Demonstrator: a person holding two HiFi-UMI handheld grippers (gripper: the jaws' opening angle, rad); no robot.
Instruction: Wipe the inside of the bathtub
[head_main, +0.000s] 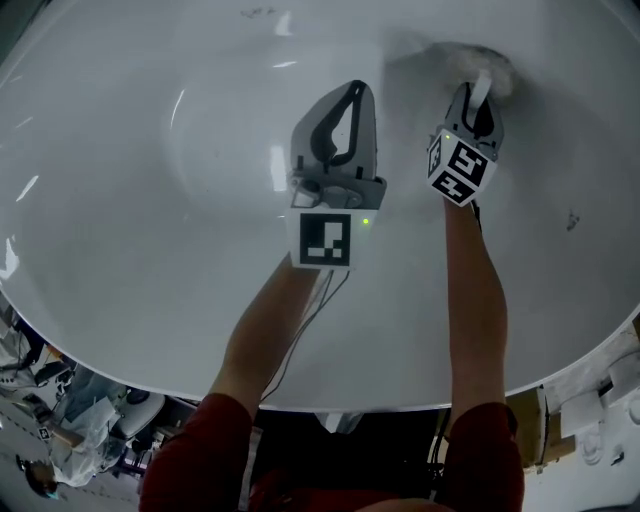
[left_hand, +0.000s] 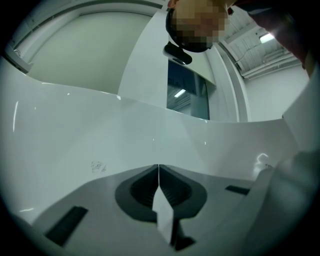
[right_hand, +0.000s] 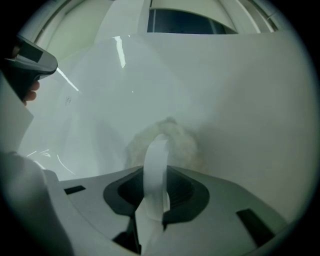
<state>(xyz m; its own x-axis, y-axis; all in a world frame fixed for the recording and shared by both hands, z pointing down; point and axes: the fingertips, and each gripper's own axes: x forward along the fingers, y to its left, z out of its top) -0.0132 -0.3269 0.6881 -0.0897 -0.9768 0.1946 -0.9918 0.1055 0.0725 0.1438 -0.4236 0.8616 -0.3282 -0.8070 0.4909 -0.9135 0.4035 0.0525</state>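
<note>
Your right gripper (head_main: 480, 92) reaches to the far right of the glossy white bathtub (head_main: 150, 150); its fingers are clenched on the white strap (right_hand: 156, 170) of a fluffy pale wiping pad (head_main: 452, 60), pressing it to the tub's inside wall, probably to scrub; your left gripper (head_main: 350, 95) hovers mid-tub, fingers closed on nothing, likely idle; two grippers, one pad, one tub.

Bare bathtub (head_main: 150, 150) surface wide open leftward; only a pale wad (right_hand: 182, 142), perhaps cloth, ahead at right.
</note>
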